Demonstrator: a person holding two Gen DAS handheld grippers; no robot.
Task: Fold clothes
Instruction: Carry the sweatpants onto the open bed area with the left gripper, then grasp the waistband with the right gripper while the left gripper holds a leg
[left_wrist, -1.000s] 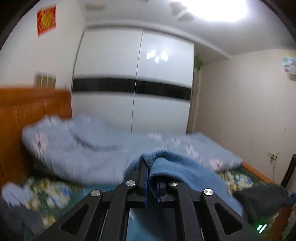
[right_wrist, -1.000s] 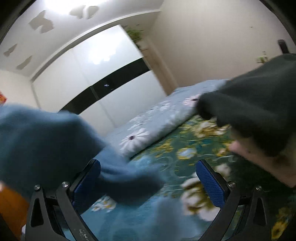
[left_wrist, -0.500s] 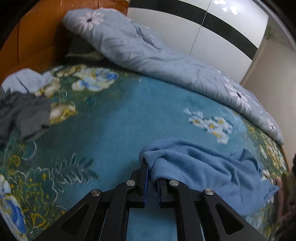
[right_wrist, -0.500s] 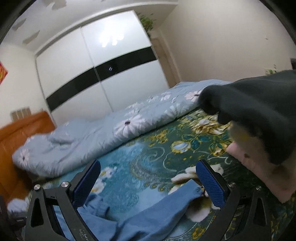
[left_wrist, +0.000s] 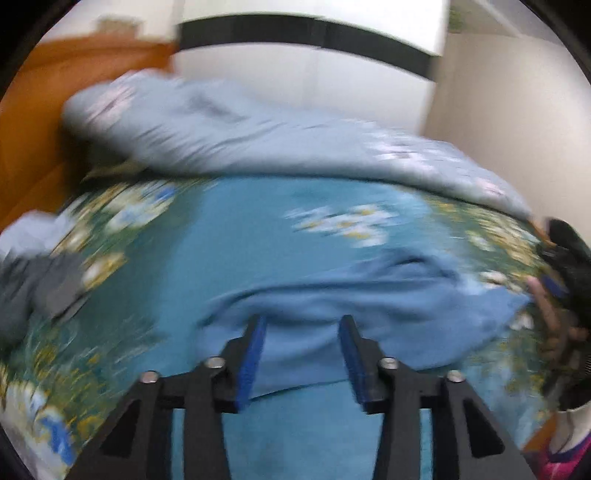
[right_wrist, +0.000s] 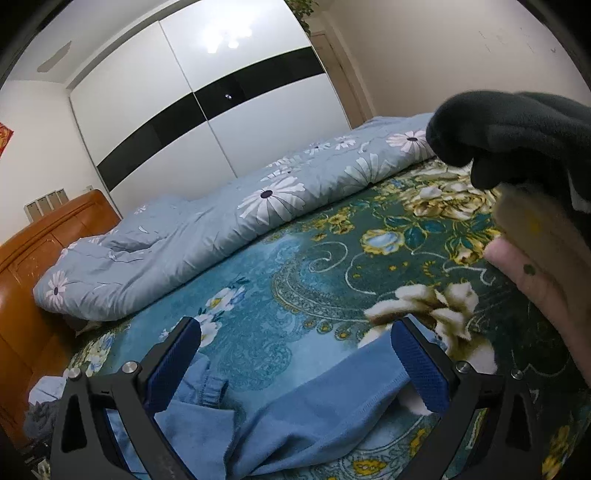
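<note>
Our blue garment (right_wrist: 295, 417) lies rumpled, not folded, near the duvet (right_wrist: 207, 236). Both our left gripper (left_wrist: 303, 354) and right gripper (right_wrist: 295, 365) gape wide, holding nothing.

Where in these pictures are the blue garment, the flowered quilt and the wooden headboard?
blue garment (right_wrist: 303, 417): right wrist view, on its flat middle panel.
flowered quilt (right_wrist: 207, 236): right wrist view, on its rolled top surface.
wooden headboard (right_wrist: 40, 236): right wrist view, on its front panel.

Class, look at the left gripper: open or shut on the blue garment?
Open. The left gripper shows its fingers apart, the blue garment lying loose on the bed between them.
</note>
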